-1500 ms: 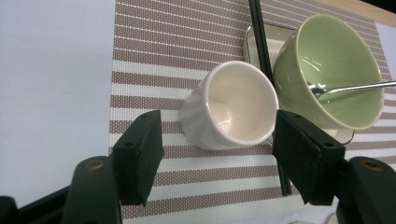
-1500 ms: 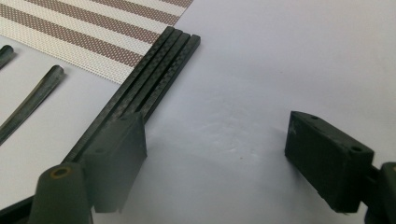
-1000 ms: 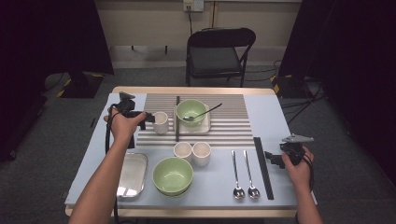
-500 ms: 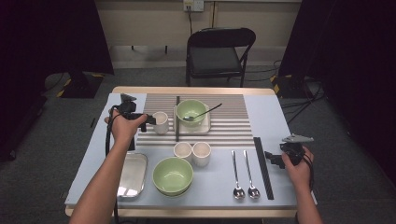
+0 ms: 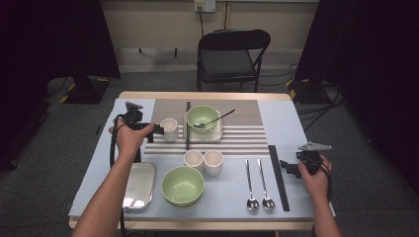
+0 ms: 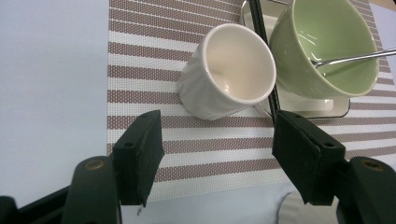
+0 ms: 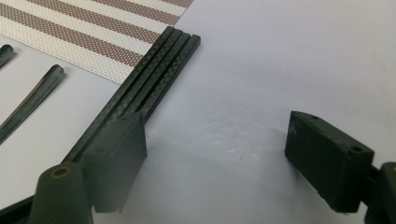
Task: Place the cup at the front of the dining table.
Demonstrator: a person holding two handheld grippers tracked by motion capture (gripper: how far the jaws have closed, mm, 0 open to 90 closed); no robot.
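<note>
- Left gripper (image 6: 217,154): jaws wide and empty, set just short of the white cup (image 6: 229,70), which sits ahead of the gap and touches neither pad
- White cup (image 5: 169,129): upright on the striped placemat (image 5: 242,140) toward the table's (image 5: 296,118) left edge, just left of the black chopsticks (image 5: 187,129) and the green bowl (image 5: 202,117) on its small tray; long axis vertical, mouth facing up
- Step in hand, as judged: approach for a grasp of the cup; the next move calls for easing forward until the pads flank its wall, then closing, keeping clear of the chopsticks
- Right gripper (image 7: 215,154): jaws wide and empty near the table's right edge, beside a bundle of black chopsticks (image 7: 154,74)
</note>
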